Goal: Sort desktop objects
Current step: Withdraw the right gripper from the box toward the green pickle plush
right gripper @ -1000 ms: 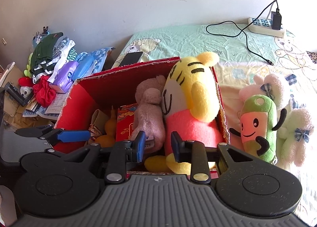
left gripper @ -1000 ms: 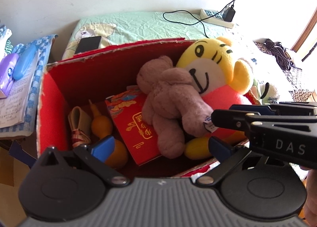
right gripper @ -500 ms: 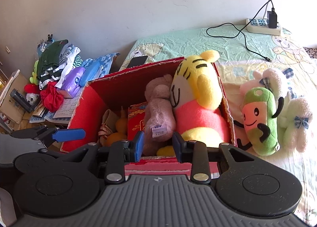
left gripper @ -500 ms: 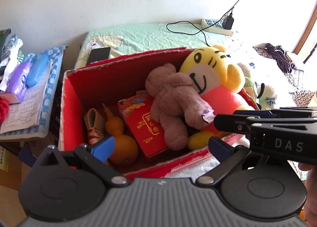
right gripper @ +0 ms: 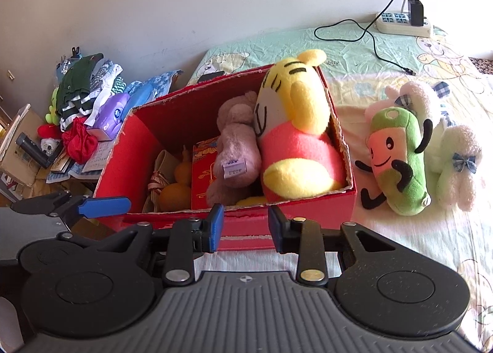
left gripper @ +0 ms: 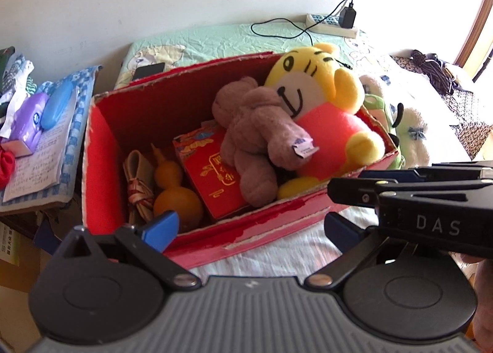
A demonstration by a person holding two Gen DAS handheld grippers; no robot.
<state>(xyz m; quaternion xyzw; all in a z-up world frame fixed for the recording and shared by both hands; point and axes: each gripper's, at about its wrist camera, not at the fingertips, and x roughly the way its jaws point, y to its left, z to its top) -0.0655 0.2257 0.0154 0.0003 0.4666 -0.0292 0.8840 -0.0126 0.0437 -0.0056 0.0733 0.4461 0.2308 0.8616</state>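
A red cardboard box (left gripper: 277, 217) (right gripper: 308, 214) stands on the bed. It holds a yellow tiger plush (left gripper: 311, 82) (right gripper: 295, 100), a brown plush bear (left gripper: 252, 125) (right gripper: 234, 140), a red packet (left gripper: 215, 174), an orange gourd (left gripper: 175, 196) and a beige roll (left gripper: 138, 180). My left gripper (left gripper: 249, 226) is wide open and empty, just short of the box's near wall. My right gripper (right gripper: 245, 226) is open and empty, also in front of that wall. From the left wrist view the right gripper (left gripper: 345, 182) is side-on at the box's right corner.
A green plush (right gripper: 397, 152) and a white rabbit plush (right gripper: 453, 143) lie on the bed right of the box. Behind are a phone (left gripper: 148, 71), a power strip (right gripper: 400, 22) and its black cable. Left of the bed sit clothes (right gripper: 83, 88), a purple tissue pack (left gripper: 27, 119) and a notebook (left gripper: 37, 162).
Both grippers have drawn back from the box, so its near wall and the white bedding in front now show. The toys inside have not moved.
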